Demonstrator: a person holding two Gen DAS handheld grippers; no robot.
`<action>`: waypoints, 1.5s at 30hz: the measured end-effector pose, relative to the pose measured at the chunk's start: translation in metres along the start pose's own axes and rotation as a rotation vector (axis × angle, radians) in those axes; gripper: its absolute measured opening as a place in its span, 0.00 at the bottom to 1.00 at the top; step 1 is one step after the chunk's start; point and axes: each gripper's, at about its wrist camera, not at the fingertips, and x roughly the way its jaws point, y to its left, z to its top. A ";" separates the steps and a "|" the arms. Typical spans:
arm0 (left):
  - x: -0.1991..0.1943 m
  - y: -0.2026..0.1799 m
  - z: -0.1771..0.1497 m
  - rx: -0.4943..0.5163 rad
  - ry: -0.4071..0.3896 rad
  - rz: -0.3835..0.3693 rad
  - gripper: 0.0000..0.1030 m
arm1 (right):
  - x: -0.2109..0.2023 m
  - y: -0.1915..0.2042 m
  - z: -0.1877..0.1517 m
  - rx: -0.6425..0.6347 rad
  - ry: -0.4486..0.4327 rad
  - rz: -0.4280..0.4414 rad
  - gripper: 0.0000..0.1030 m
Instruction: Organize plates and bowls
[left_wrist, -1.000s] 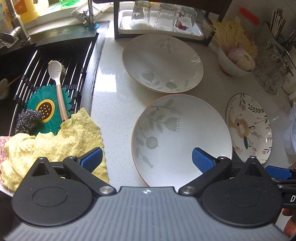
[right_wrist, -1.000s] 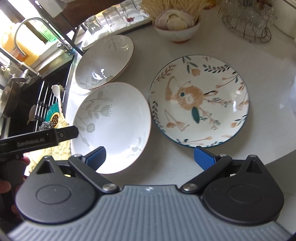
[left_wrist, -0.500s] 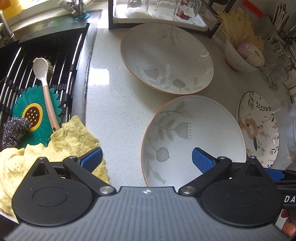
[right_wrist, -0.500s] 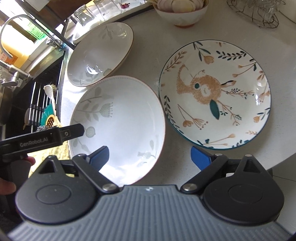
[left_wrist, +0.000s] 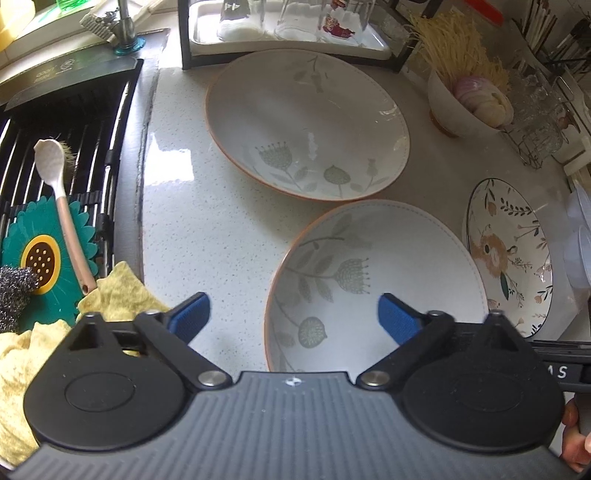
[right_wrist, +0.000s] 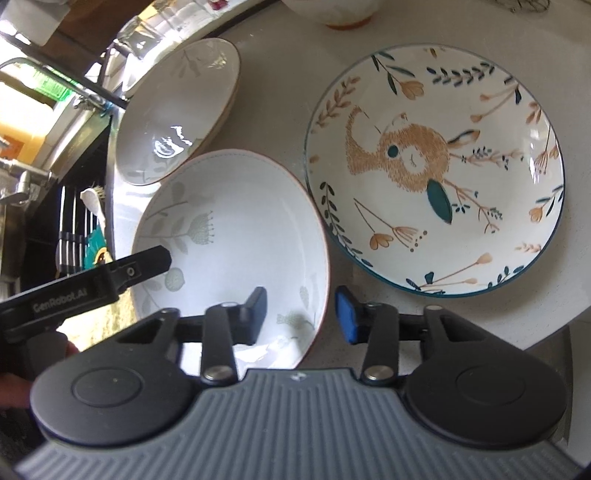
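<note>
Two white bowls with grey leaf print lie on the counter: a near bowl (left_wrist: 376, 280) (right_wrist: 236, 236) and a far bowl (left_wrist: 306, 122) (right_wrist: 177, 110). A rabbit-print plate (right_wrist: 436, 170) (left_wrist: 509, 254) lies to their right. My left gripper (left_wrist: 293, 317) is open, with the near bowl's left rim between its blue pads. My right gripper (right_wrist: 301, 314) is half closed and straddles the near bowl's right rim, one finger inside and one outside, without touching it.
A sink rack (left_wrist: 92, 155) at the left holds a spoon (left_wrist: 62, 199), a green flower mat and yellow cloths (left_wrist: 118, 295). A tray of glasses (left_wrist: 291, 26), a bowl of garlic (left_wrist: 469, 103) and a wire basket (left_wrist: 535, 122) stand along the back.
My right gripper has moved down to the near bowl's right rim and its jaws have narrowed around it. My left gripper has drifted a little to the left.
</note>
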 end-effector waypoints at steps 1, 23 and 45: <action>0.002 0.000 0.000 0.001 0.005 -0.004 0.84 | 0.001 0.000 0.000 0.005 -0.001 0.001 0.29; 0.012 0.008 -0.006 0.039 0.036 -0.062 0.30 | -0.010 -0.016 -0.007 -0.003 -0.096 0.077 0.15; -0.047 -0.023 0.021 0.063 -0.086 -0.134 0.30 | -0.064 -0.030 -0.004 -0.001 -0.203 0.182 0.15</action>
